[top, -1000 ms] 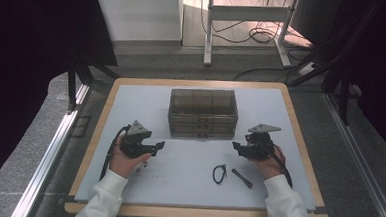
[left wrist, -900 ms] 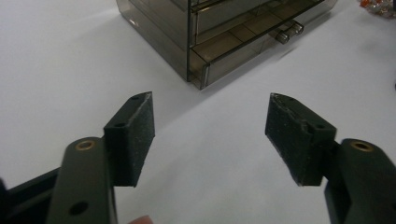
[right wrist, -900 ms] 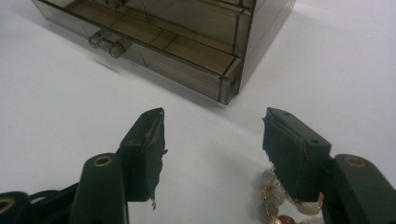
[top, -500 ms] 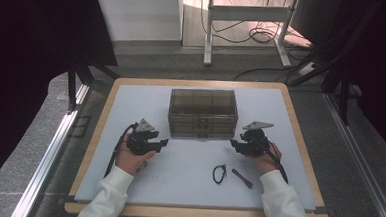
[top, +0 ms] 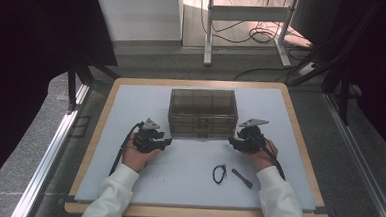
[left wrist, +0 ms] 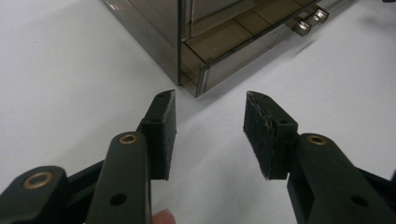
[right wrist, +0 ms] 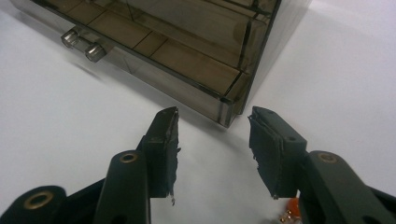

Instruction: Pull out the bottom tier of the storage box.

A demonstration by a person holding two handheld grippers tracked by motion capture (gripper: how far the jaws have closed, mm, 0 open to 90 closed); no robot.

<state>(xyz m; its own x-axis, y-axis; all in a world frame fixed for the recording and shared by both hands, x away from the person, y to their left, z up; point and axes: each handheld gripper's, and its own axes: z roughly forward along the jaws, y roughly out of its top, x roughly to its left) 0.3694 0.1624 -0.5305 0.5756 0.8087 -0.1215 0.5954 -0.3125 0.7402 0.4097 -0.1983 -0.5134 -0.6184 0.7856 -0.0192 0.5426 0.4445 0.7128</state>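
Both hands have slid up the table since the earlier frames, from open mat toward the front corners of the smoky translucent plastic drawer box [top: 203,113], and the jaws of both grippers have just been closing, with nothing between them.

Nearest the person, white sleeves [top: 109,200] come in from the bottom edge of the high view. A small black cord loop [top: 219,173] and a short dark stick-like piece [top: 242,177] lie on the white mat [top: 187,178] just inside the right forearm, close together but apart.

Farther up, the left gripper [top: 166,141] sits just off the box's front left corner, its jaws partly apart and pointing at that corner. In the left gripper view the two black pads [left wrist: 164,135] frame the corner from a short gap away, touching nothing; two small clear drawer knobs [left wrist: 310,21] show farther along the front.

The right gripper [top: 232,142] mirrors it at the front right corner, jaws likewise partly apart. In the right gripper view its worn pads [right wrist: 166,149] stand just short of the corner, apart from it, with bare mat between them.

The box itself stands upright in the middle of the mat, toward the far edge, between the two grippers, its drawers pushed in
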